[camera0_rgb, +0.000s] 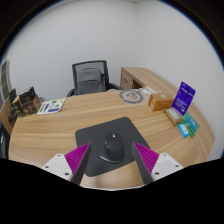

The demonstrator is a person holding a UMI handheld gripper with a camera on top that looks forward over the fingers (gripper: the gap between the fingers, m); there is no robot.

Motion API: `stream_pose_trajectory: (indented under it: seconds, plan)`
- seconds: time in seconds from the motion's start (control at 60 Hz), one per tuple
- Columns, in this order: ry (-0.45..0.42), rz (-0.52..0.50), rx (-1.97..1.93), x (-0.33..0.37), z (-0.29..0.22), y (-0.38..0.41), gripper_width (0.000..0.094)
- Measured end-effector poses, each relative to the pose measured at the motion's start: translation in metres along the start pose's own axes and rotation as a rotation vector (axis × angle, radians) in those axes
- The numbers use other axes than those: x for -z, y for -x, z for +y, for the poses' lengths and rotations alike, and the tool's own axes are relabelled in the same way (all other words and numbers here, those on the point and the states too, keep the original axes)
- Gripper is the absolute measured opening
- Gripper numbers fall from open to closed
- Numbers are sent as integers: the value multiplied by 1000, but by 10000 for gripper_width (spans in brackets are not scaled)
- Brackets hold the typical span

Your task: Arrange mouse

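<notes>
The gripper [111, 160] points down toward a wooden desk [70, 125], and its two fingers stand wide apart, holding nothing – the magenta pads [76, 158] are seen on their inner faces, and the outer ends of the fingers are cut off below. A black mouse [112, 147] lies between the fingers, near their tips, with a gap at each side, and it rests on a dark mouse mat [112, 131] which reaches further ahead of the fingers. The near end of the mouse is hard to make out, because it is dark on a dark mat. Beyond the mat, on the far side of the desk, stands a black office chair [90, 77] with a mesh back; its lower part is hidden behind the desk edge. To the right, a purple upright card [184, 97] stands on the desk, and its print is too small to read. Beside it there is a brown cardboard box [160, 100], and nearer to the fingers a small teal box [187, 125]. A round flat thing [131, 95] lies further back – I cannot tell what it is. On the left side lie some papers or booklets [50, 104] and a dark box [26, 102], partly cut off
</notes>
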State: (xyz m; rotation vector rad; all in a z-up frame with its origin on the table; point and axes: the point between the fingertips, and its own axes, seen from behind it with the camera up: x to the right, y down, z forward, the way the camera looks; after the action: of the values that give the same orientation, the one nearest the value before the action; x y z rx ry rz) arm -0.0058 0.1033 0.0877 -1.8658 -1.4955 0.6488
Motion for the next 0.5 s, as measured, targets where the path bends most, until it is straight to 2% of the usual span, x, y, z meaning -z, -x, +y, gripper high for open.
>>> stream_pose_trajectory:
  seconds: [0.1,0.283,0.5]
  plan:
    - [-23,-4,25,77,1,7,849]
    - [-10,-37,71,207,33,17,849]
    - [-8,-34,82,303,73,8,853]
